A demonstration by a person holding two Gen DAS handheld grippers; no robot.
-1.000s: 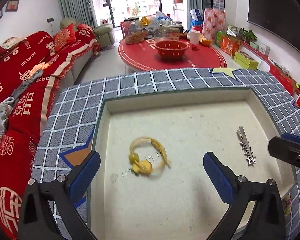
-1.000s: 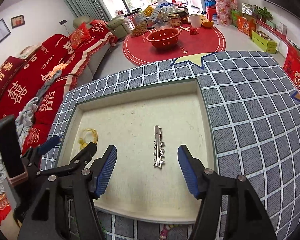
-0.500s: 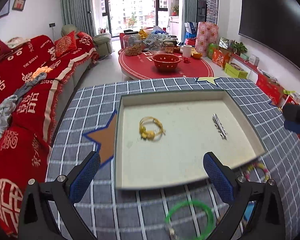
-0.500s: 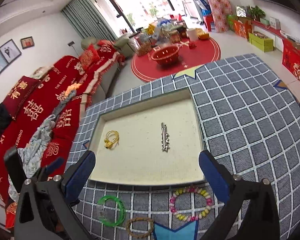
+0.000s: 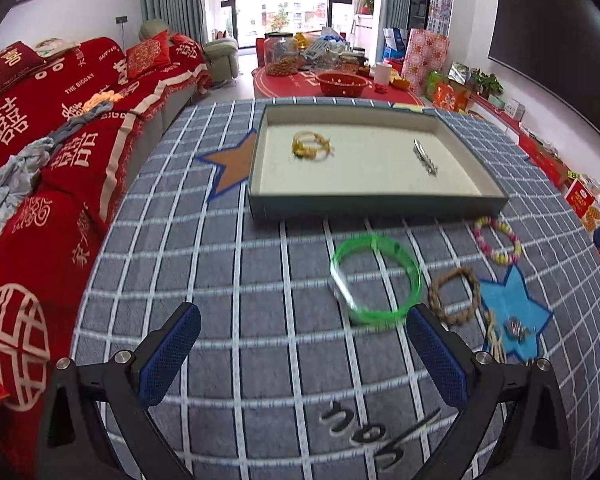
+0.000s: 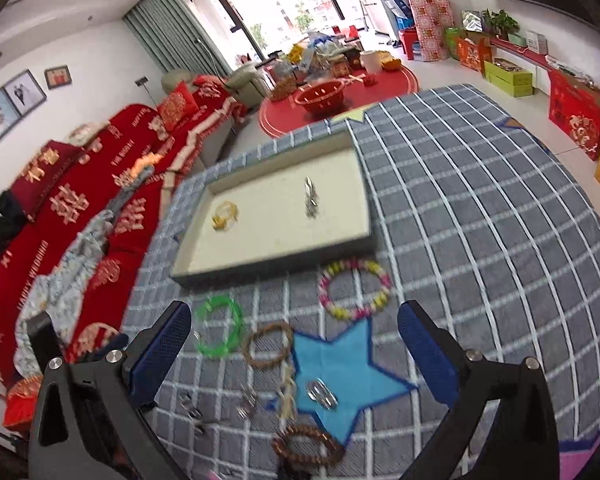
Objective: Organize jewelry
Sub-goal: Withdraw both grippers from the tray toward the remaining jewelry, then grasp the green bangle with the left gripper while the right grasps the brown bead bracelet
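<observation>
A shallow tray [image 5: 372, 202] [image 6: 276, 262] with a cream floor holds a yellow bracelet [image 5: 311, 147] [image 6: 225, 216] and a silver hair clip [image 5: 425, 157] [image 6: 311, 197]. In front of it on the checked cloth lie a green bangle [image 5: 376, 280] [image 6: 219, 331], a brown bead bracelet [image 5: 455, 296] [image 6: 269, 344], a pink and yellow bead bracelet [image 5: 497, 240] [image 6: 354, 289], a darker bead bracelet [image 6: 306, 446] and small silver pieces [image 6: 321, 394]. My left gripper [image 5: 300, 356] is open and empty over bare cloth, near the green bangle. My right gripper [image 6: 294, 350] is open and empty above the loose bracelets.
A red sofa [image 5: 40, 152] borders the table's left side. A round red table [image 5: 332, 84] with a red bowl and jars stands beyond. Boxes [image 6: 508, 76] line the right wall. Blue [image 6: 348, 376] and orange [image 5: 228, 164] star patches mark the cloth.
Both grippers have pulled back from the tray toward the table's near side. The right jaws spread from around the hair clip, which stays in the tray. The loose bracelets have come into view.
</observation>
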